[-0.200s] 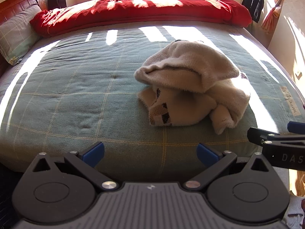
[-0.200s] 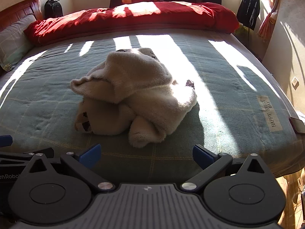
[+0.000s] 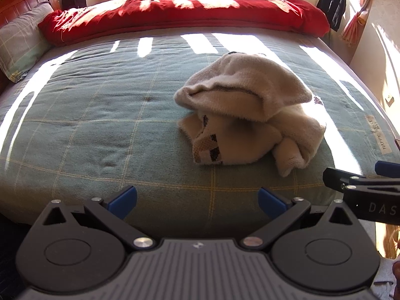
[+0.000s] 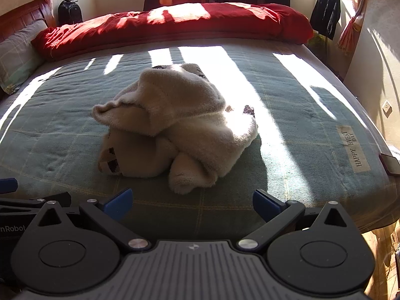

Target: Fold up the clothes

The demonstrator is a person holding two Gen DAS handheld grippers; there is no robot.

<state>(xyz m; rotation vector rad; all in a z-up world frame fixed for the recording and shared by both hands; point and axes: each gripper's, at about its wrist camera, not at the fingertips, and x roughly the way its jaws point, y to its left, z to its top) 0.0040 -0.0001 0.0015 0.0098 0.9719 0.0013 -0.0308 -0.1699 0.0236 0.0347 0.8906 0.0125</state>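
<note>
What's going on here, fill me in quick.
A person holds two handheld grippers at the near edge of a bed, set to fold clothes. The left gripper and right gripper are both open and empty. A cream sweater lies crumpled in a heap on the green cover, untouched. A red duvet lies along the far side.

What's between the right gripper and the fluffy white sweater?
Nothing but bare green bedspread. In the right wrist view, the open right gripper sits short of the crumpled sweater, with only blanket between them.
</note>
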